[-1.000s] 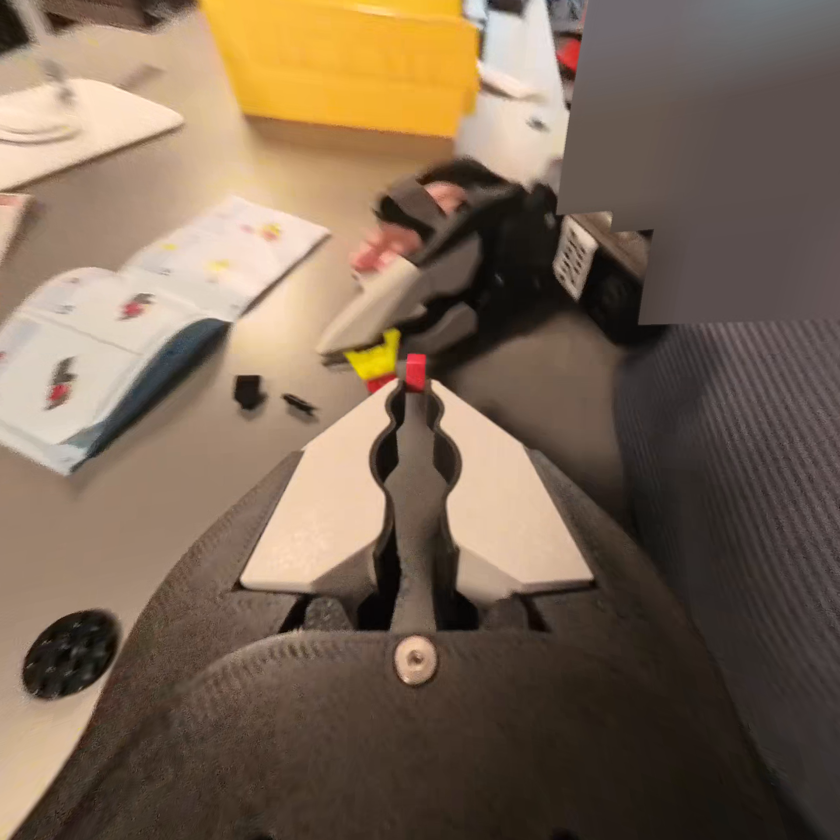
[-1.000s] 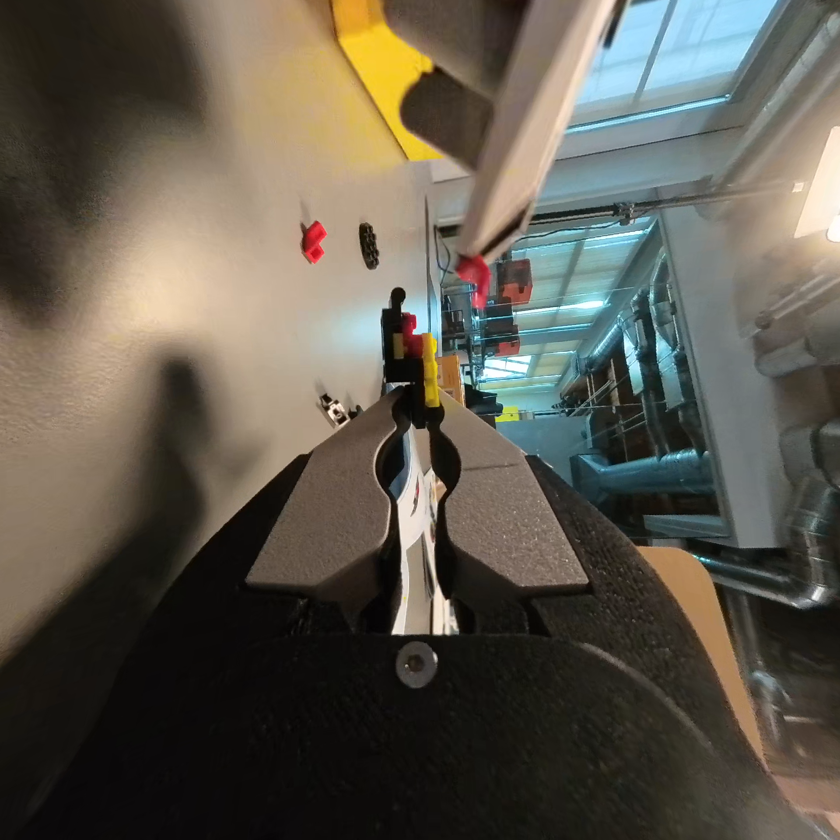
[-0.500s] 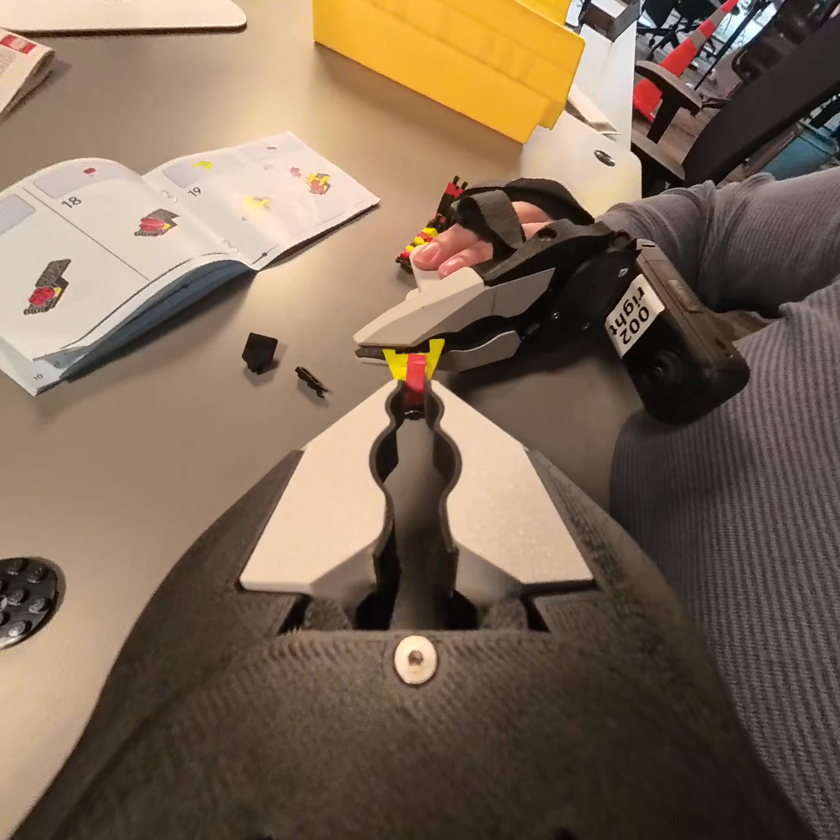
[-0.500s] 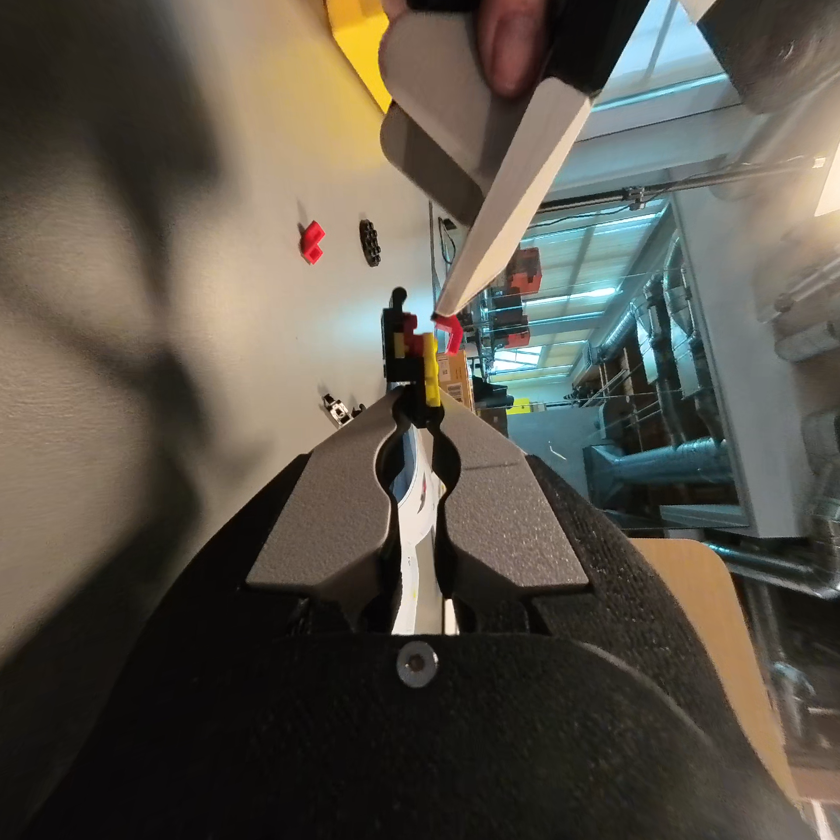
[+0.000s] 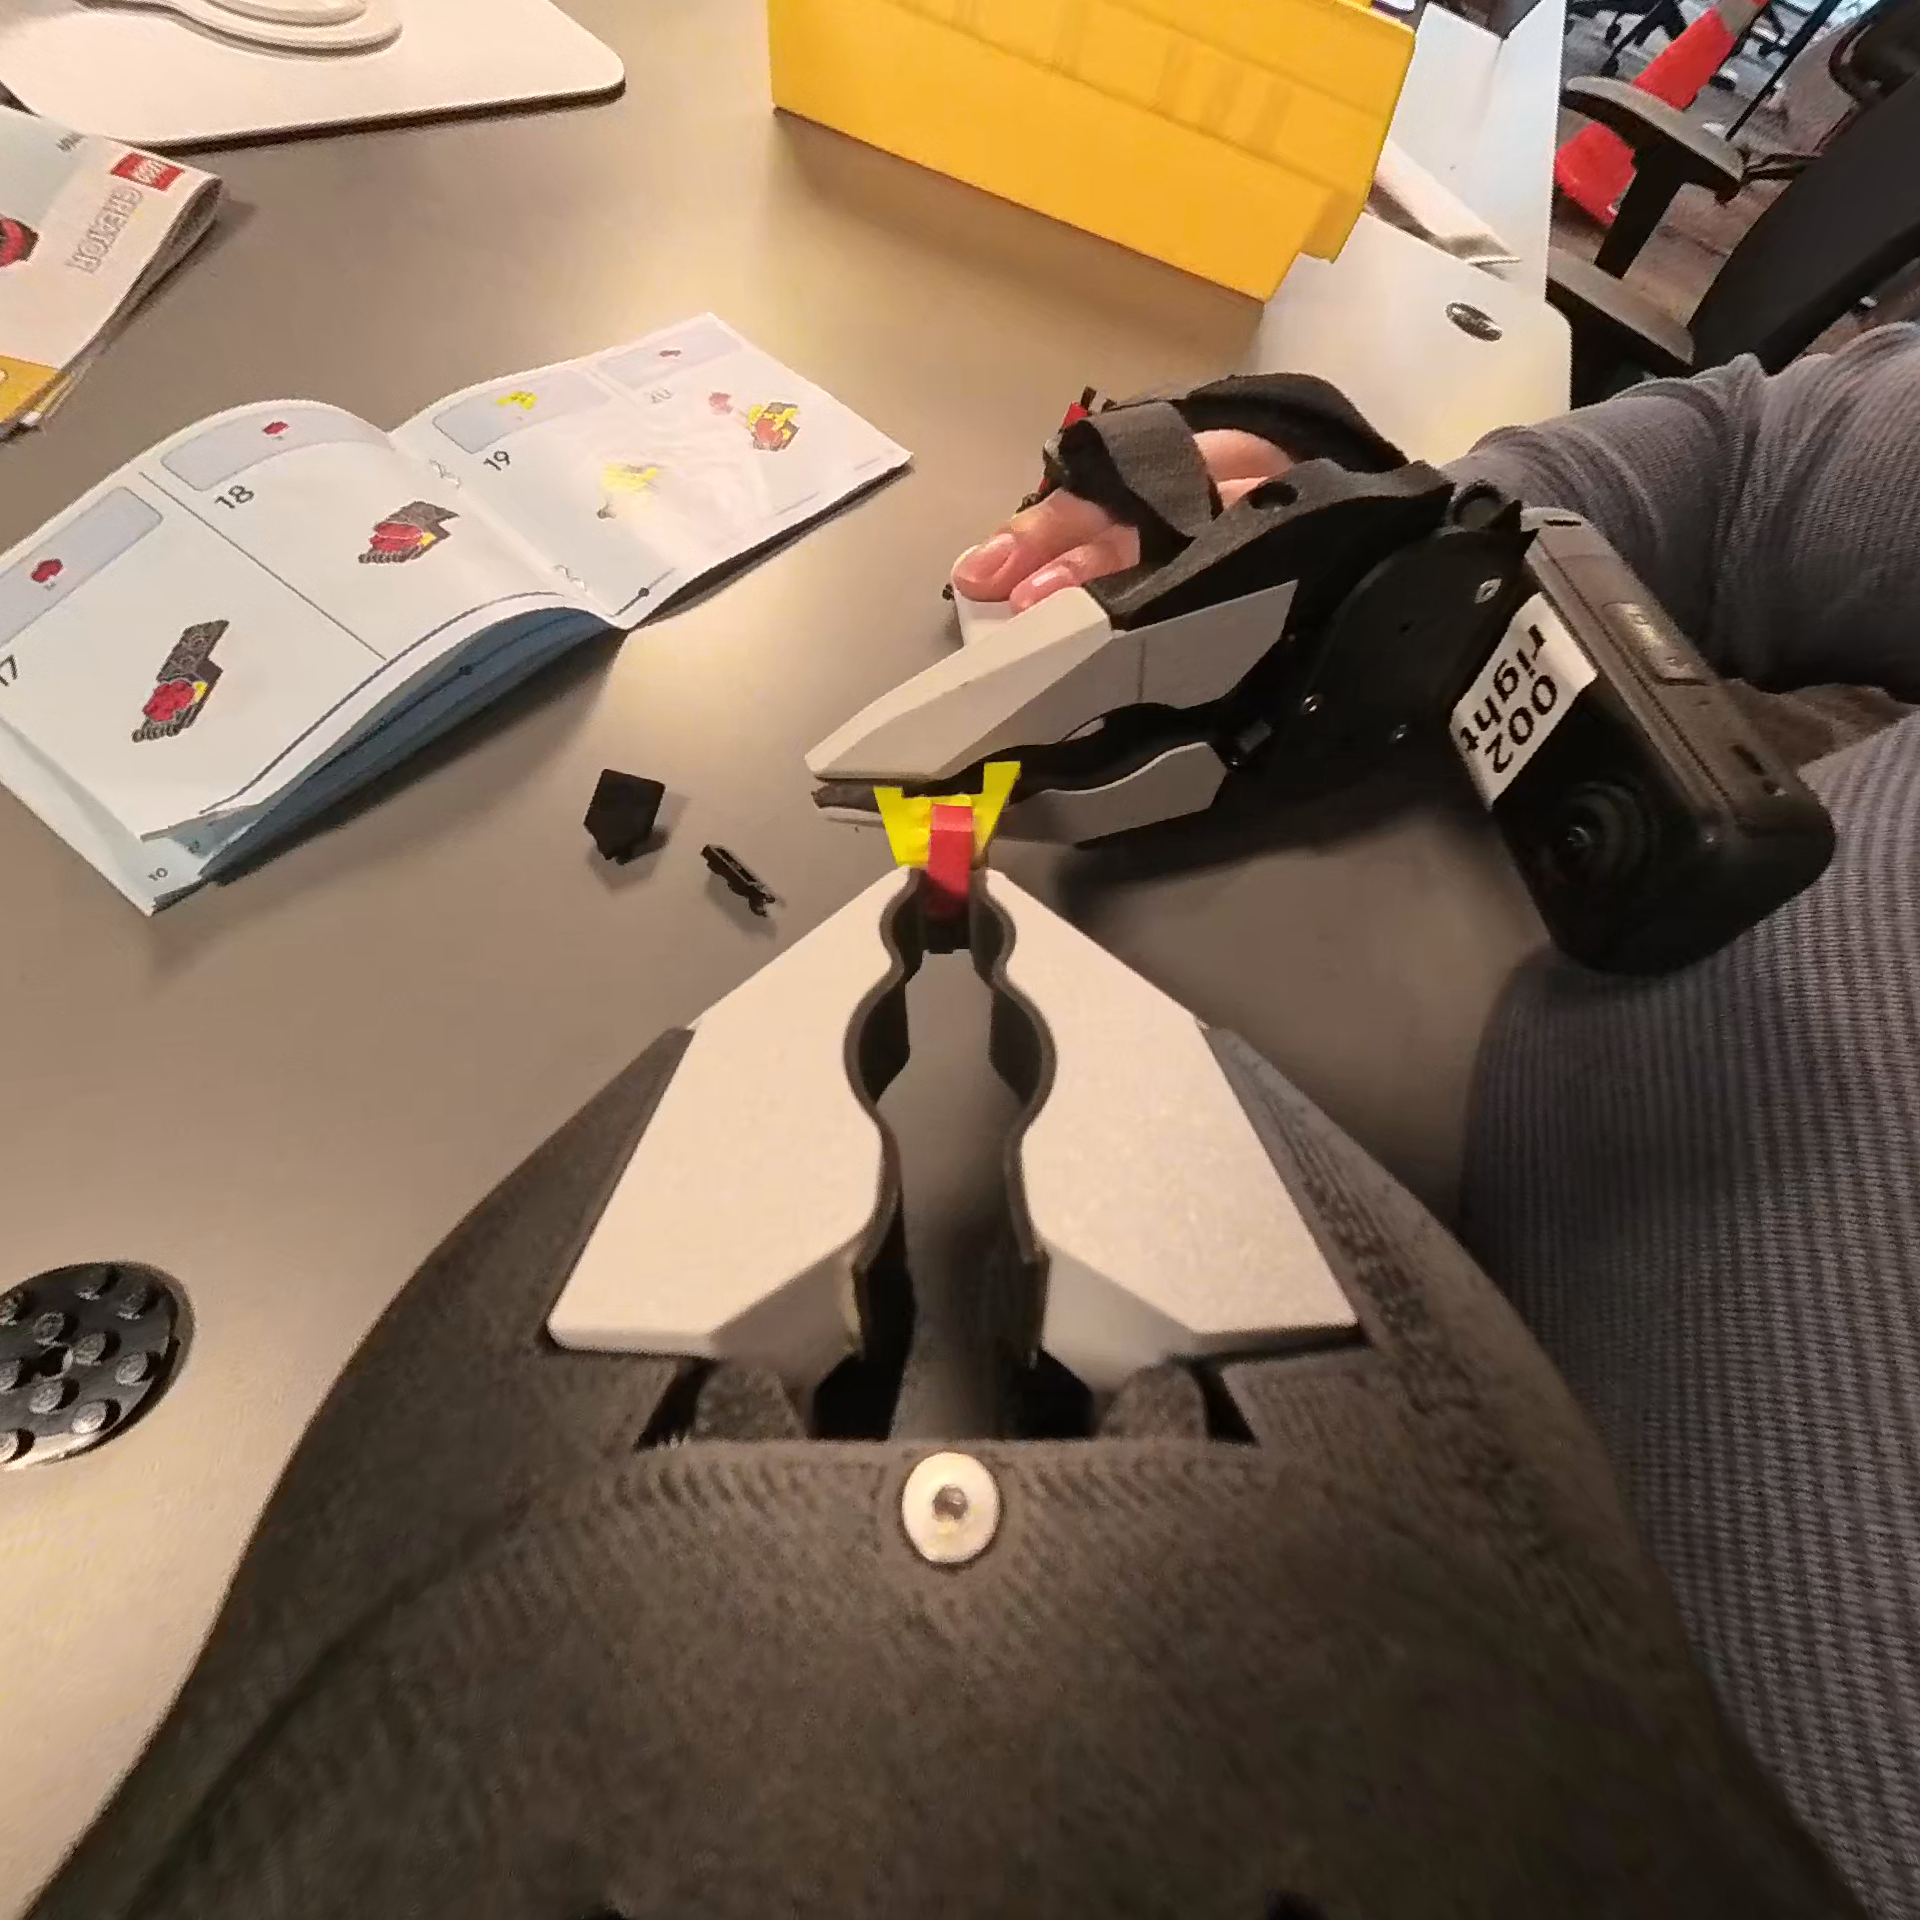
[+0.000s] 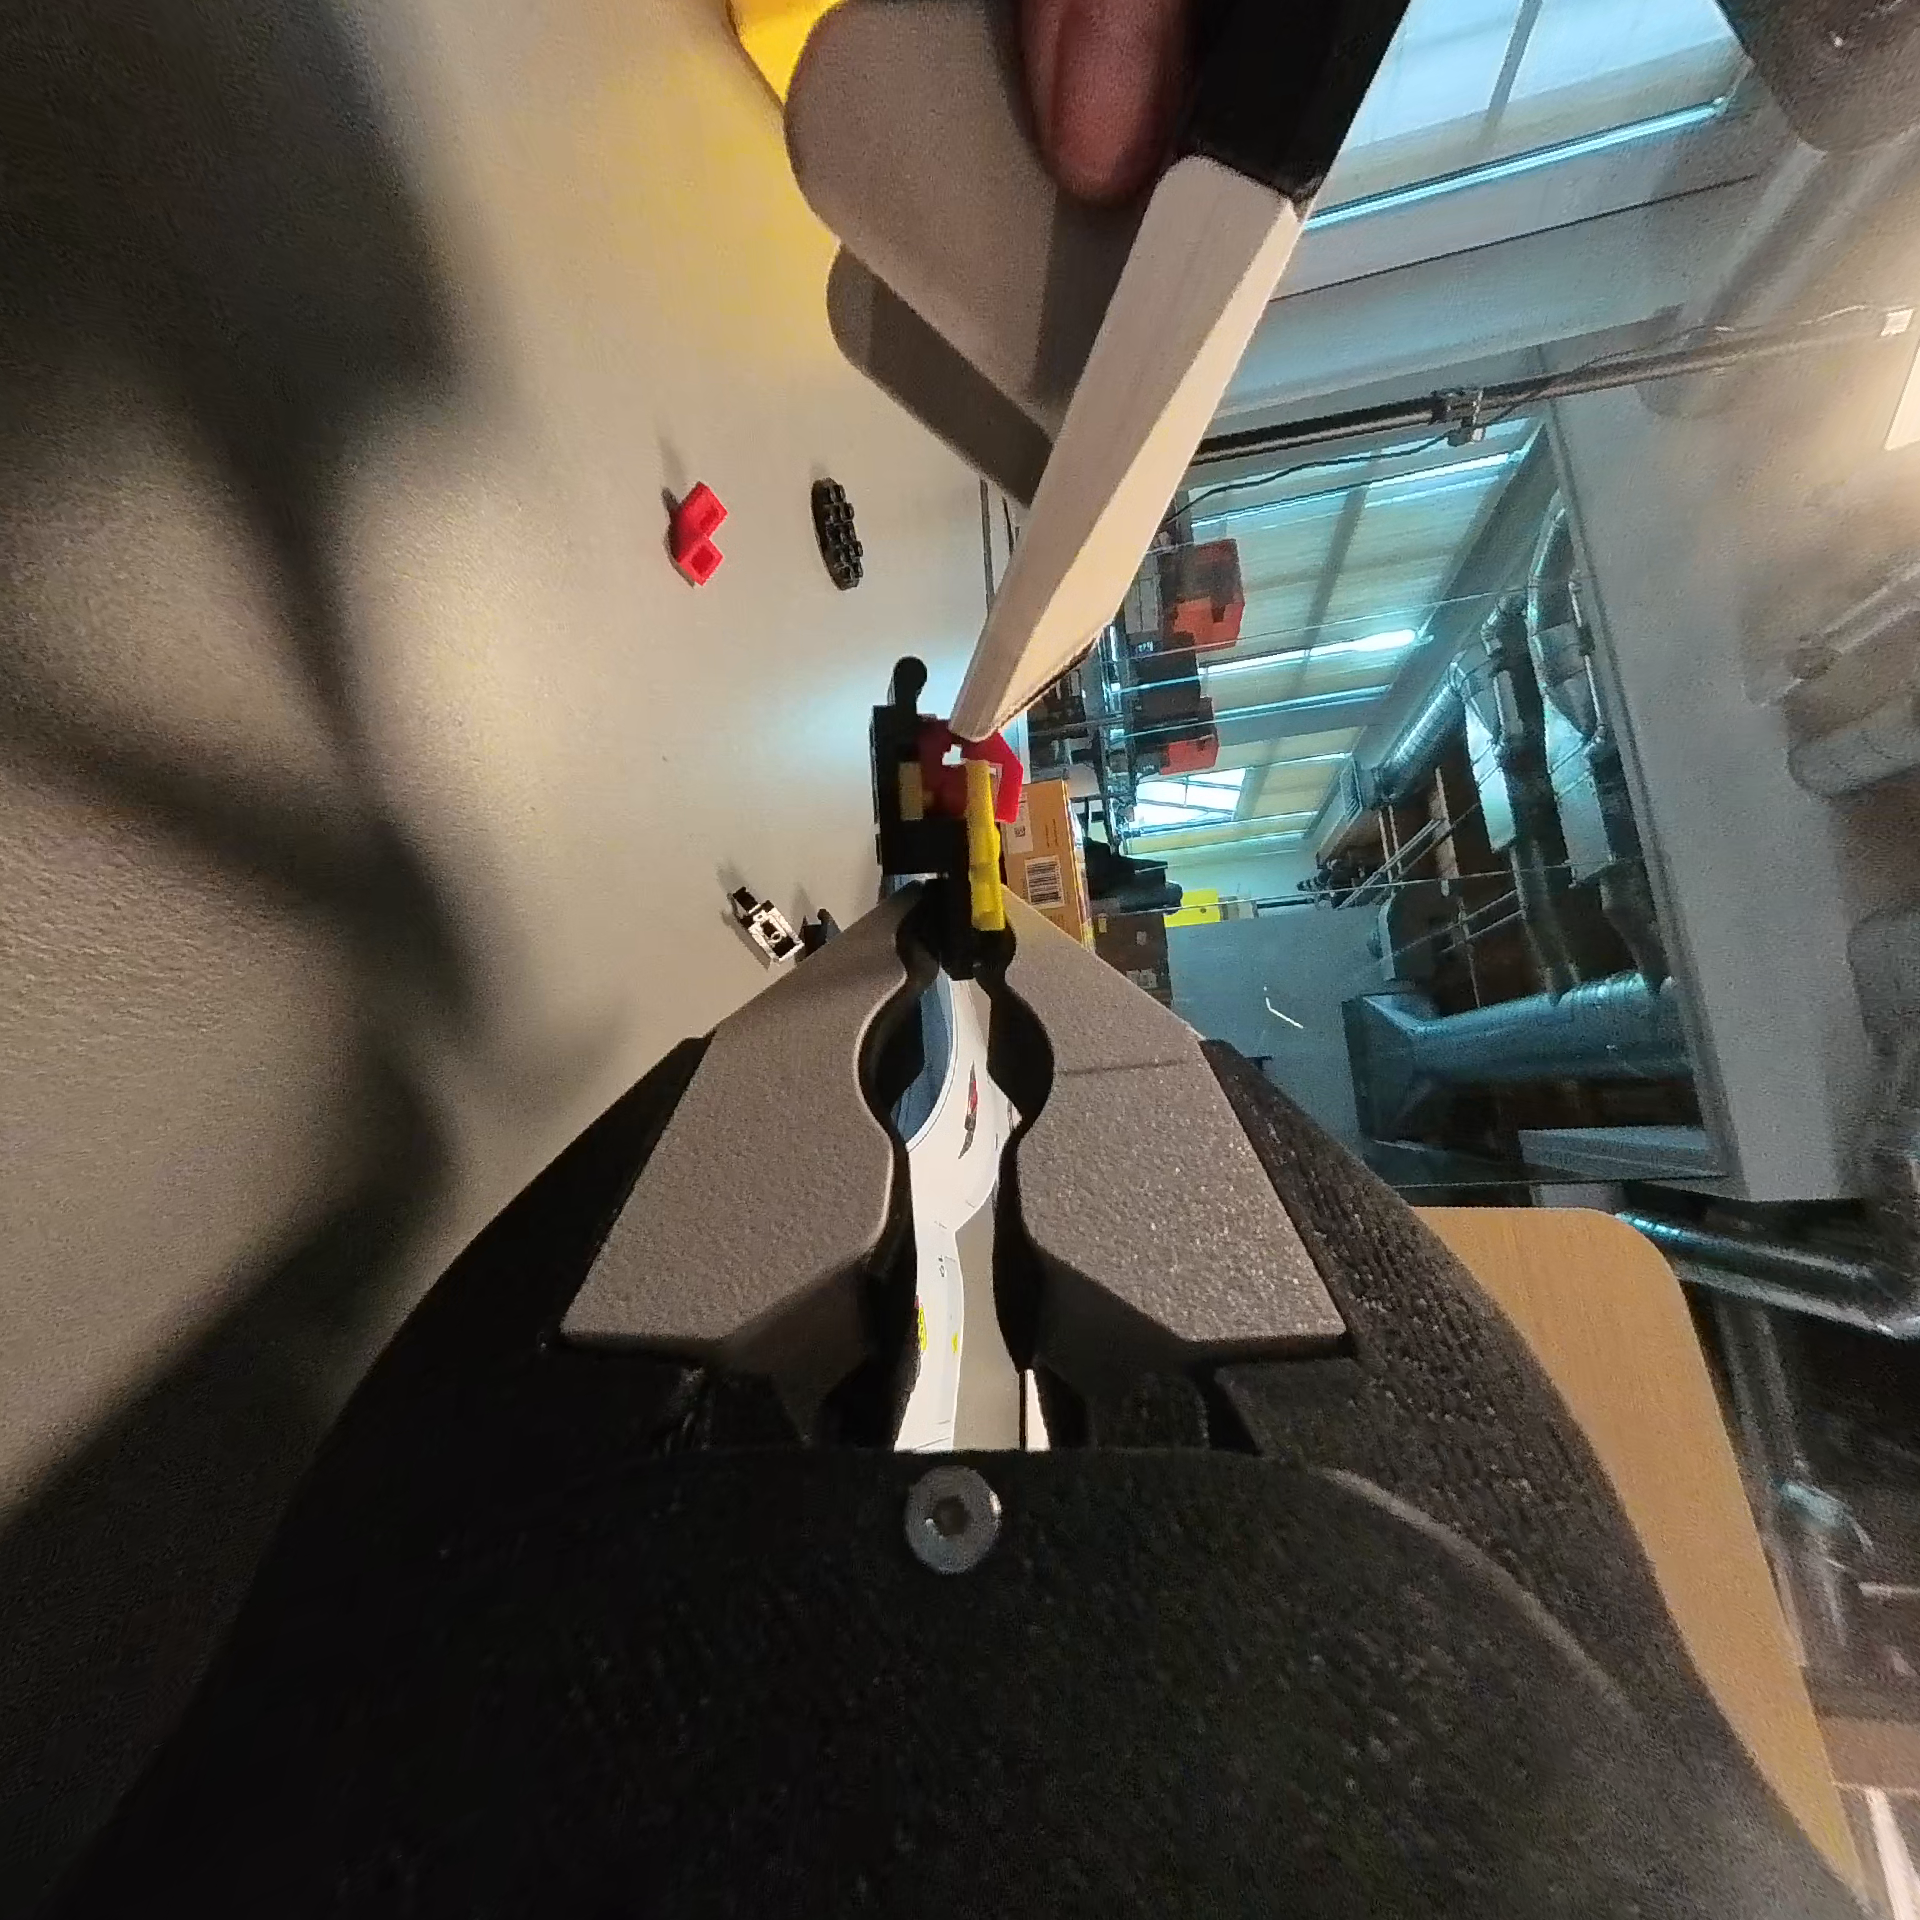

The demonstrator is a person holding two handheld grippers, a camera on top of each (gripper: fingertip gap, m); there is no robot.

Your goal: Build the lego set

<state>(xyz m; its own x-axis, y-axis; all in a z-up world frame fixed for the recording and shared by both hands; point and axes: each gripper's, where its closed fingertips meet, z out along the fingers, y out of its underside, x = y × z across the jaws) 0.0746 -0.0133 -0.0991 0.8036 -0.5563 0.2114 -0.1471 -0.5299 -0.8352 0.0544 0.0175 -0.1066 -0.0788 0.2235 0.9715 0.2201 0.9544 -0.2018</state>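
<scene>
My left gripper [image 5: 943,883] is shut on a small red piece [image 5: 948,857], whose far end meets the small assembly [image 5: 902,826]. My right gripper [image 6: 956,925] is shut on that black, yellow and red assembly [image 6: 935,821] and holds it above the table. In the left wrist view the right gripper [image 5: 831,781] comes in from the right, turned on its side. In the right wrist view the left gripper's fingertips [image 6: 1003,665] come down from above, and the red piece [image 6: 995,774] touches the assembly's top by the yellow part.
An open instruction booklet [image 5: 416,540] lies to the left, with two small black parts [image 5: 623,816] near it. A yellow box [image 5: 1091,114] stands behind. A black round plate [image 5: 73,1361] lies near left. A loose red brick [image 6: 696,535] and a grey-black part [image 6: 769,925] lie on the table. The grippers are tip to tip, or close to it.
My left gripper has carried the red piece closer, from apart to touching the assembly. The right gripper has kept the assembly almost still.
</scene>
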